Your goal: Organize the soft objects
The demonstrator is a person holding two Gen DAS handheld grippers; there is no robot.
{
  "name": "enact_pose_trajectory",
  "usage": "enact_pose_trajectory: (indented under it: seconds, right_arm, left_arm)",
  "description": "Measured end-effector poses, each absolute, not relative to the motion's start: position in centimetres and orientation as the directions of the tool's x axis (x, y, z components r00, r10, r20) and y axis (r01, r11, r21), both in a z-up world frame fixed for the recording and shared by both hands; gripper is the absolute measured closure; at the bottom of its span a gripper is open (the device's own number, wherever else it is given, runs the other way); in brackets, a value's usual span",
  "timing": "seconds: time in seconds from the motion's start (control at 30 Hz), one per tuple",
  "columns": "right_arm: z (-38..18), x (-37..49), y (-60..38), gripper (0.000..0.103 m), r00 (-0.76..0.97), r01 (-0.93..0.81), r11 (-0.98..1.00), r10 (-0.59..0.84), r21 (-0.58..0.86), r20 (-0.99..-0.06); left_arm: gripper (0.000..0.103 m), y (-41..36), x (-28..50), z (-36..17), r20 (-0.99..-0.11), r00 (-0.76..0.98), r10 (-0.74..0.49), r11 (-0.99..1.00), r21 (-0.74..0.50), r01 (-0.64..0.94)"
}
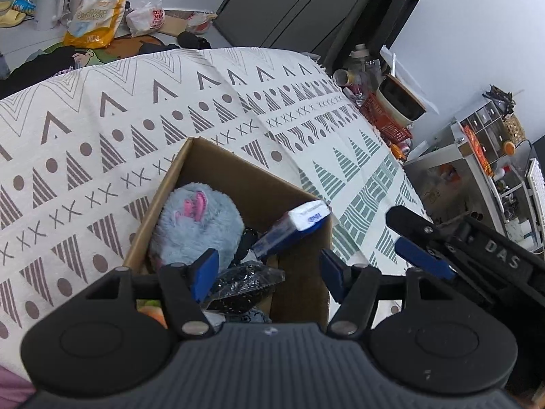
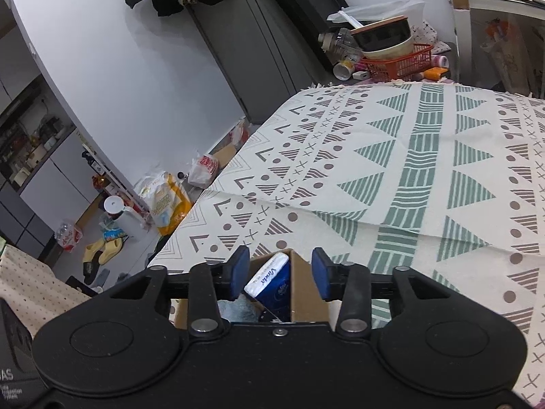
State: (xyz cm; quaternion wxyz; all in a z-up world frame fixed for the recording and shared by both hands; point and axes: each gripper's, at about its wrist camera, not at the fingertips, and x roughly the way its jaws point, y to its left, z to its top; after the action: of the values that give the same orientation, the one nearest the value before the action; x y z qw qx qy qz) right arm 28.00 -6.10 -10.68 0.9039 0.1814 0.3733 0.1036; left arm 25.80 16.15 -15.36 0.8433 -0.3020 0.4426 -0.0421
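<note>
Your brown cardboard box [image 1: 299, 272] already held the fluffy grey-blue plush toy [image 1: 197, 228], the blue-and-white tissue pack [image 1: 296, 226] and a black sparkly bag [image 1: 245, 284]. Above that box, your left gripper [image 1: 269, 271] and right gripper [image 2: 279, 274] hung with fingers apart, empty; little seemed left.

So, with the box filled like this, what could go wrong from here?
1. The blue tissue pack leans on the cardboard box edge, partly above the rim; a nudge could tip it out onto the patterned cloth.
2. The left gripper and right gripper, jaws open and empty, hover close over the box; they might bump each other or shift it.
3. The grey plush toy fills much space, so further items may not seat well.
</note>
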Motion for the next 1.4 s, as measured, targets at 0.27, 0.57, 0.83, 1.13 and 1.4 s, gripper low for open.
enact_pose_trajectory:
  seconds: [0.27,0.57,0.83,1.13,1.4]
  right_arm:
    - [-10.4,26.1,-8.8,0.043,0.708,-0.011,0.925,0.276,0.381,-0.65]
    - [-9.7,23.4,-12.5,0.025,0.708,0.032,0.925,0.245,0.378,-0.662]
    - [-8.0,21.3,-15.5,0.01,0.721,0.043,0.918,0.244,0.394,-0.649]
    - [-5.6,19.0,-17.8,0.0,0.727,0.042,0.909,0.257,0.415,-0.636]
    - [-3.5,16.7,-18.5,0.0,0.724,0.017,0.94,0.223,0.34,-0.653]
  left_arm:
    - [0.024,14.6,25.3,-14.6,-0.737,0.604,-0.305,0.848,-0.499,-0.179]
    - [0.023,11.9,24.1,-12.9,-0.751,0.621,-0.222,0.914,-0.382,-0.135]
    - [0.023,10.4,22.1,-10.8,-0.758,0.628,-0.177,0.936,-0.327,-0.131]
    - [0.013,8.8,19.2,-7.4,-0.761,0.638,-0.117,0.957,-0.259,-0.133]
    - [0.01,7.2,16.0,-4.1,-0.752,0.654,-0.084,0.978,-0.189,-0.092]
